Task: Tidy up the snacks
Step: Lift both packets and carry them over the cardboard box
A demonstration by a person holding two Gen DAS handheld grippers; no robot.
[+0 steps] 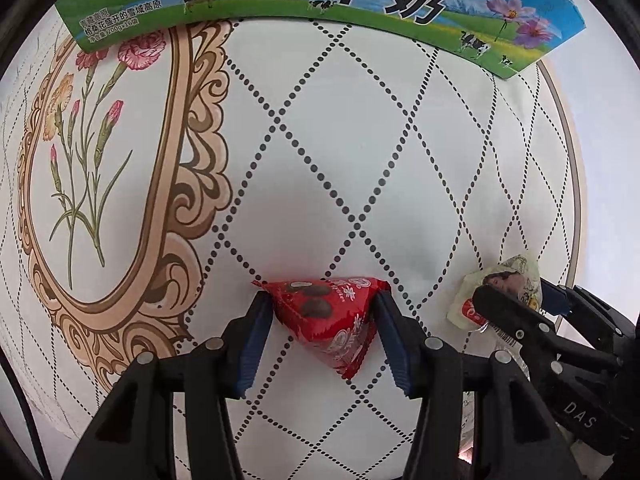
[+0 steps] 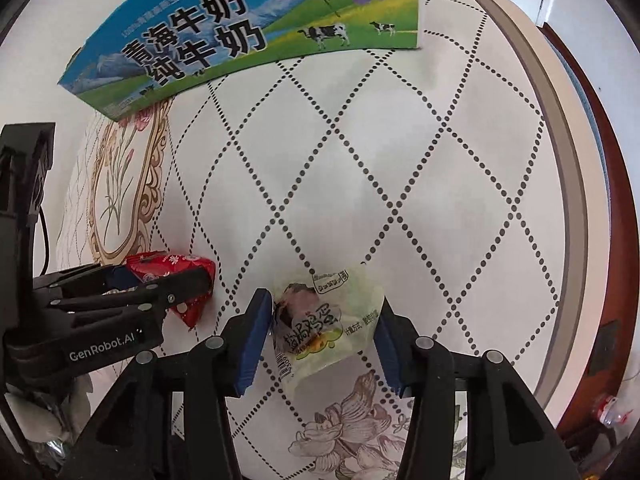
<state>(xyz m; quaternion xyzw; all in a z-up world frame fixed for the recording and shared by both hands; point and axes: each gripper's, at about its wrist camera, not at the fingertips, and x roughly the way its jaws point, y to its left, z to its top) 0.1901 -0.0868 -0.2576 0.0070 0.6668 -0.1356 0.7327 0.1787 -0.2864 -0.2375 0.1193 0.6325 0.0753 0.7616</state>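
Note:
My left gripper (image 1: pixel 322 308) is shut on a red triangular snack packet (image 1: pixel 326 316), held above the tablecloth; it also shows in the right wrist view (image 2: pixel 176 270) at the left. My right gripper (image 2: pixel 326 312) is shut on a pale green egg snack packet (image 2: pixel 320 324); in the left wrist view that packet (image 1: pixel 496 284) sits in the right gripper (image 1: pixel 516 292) at the lower right. A blue-green milk carton box (image 1: pixel 320 4) stands at the far side of the table, also in the right wrist view (image 2: pixel 248 32).
A white tablecloth (image 1: pixel 360 140) with dotted diamond lines and a floral frame print (image 1: pixel 100 160) covers the round table. The table edge (image 2: pixel 560 160) curves along the right, with a wooden rim beyond it.

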